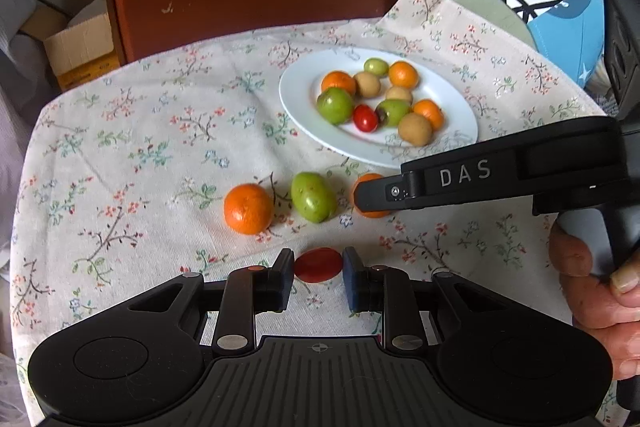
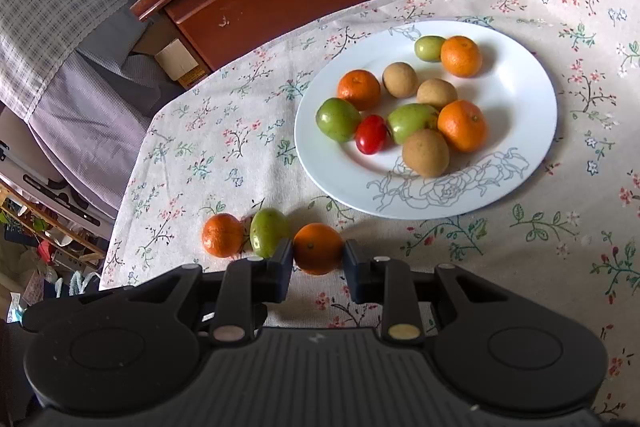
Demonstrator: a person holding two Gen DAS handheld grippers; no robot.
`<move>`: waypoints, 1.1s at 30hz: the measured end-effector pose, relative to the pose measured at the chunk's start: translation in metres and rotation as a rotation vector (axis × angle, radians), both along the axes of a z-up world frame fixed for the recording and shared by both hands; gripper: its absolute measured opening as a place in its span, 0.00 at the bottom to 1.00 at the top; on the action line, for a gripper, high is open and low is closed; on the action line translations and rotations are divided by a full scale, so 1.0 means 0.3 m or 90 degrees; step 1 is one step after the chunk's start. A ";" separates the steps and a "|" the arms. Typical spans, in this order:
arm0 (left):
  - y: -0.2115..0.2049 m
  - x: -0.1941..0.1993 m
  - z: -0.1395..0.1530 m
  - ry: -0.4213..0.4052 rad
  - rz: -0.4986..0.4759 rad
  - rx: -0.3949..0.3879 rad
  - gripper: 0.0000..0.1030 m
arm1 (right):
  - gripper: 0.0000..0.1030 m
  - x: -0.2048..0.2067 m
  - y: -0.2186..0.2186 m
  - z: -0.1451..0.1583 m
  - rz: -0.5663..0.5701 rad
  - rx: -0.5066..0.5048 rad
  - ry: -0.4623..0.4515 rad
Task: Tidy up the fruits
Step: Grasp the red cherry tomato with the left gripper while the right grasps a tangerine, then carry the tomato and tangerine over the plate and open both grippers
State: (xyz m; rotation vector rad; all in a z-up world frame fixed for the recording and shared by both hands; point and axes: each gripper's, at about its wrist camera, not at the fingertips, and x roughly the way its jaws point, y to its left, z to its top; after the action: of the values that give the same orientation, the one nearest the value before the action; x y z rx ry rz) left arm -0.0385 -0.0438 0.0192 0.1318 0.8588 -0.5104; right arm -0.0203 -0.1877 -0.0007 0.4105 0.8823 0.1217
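Left gripper (image 1: 318,273): its fingers (image 1: 282,277) are being pressed onto a small, glossy red cherry tomato (image 1: 318,264), which is being pinched at its two ends, low over the worktop.
Right gripper (image 2: 318,261): its fingers (image 2: 280,263) are being closed around a small round orange mandarin (image 2: 318,247), which is being gripped across its widest part.
Beside the right fingers: a green oval jujube-like fruit (image 2: 269,231) is lying just left of the left finger, nearly touching it, and a second small orange mandarin (image 2: 222,235) is lying beyond that, against the green one.
Ahead of the fingers: a white oval ceramic plate with a grey flower outline (image 2: 520,131) is being filled; three mandarins, three green fruits, three tan round fruits and one red tomato are already resting on it.
Worktop (image 1: 140,147): it is being covered by a pale floral cloth, soft and a little rumpled.
Handling, tomato: it is judged light, thin-skinned and slippery; a gentle pinch at mid-body is being called for, since hard pressure could split it or squirt it out.
Handling, mandarin: it is judged light, slightly yielding, with a grippy peel; a hold across the middle is being favoured.
Risk: loose round fruit are being left free to roll if nudged.
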 end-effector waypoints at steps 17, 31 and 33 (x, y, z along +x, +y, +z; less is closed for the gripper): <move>-0.065 0.045 0.145 -0.065 -0.005 -0.065 0.23 | 0.27 -0.027 -0.125 0.179 -0.065 0.020 -0.086; -0.148 0.179 0.170 -0.045 0.001 -0.134 0.23 | 0.27 0.042 -0.309 0.227 -0.121 0.016 -0.073; -0.163 0.194 0.161 -0.043 0.000 -0.139 0.23 | 0.27 0.050 -0.329 0.207 -0.131 0.038 -0.058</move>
State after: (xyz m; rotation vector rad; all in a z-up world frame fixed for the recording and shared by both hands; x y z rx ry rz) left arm 0.0196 -0.0927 0.0673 -0.0504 0.7326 -0.5930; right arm -0.0054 -0.2864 0.0615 0.5450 0.7433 -0.0226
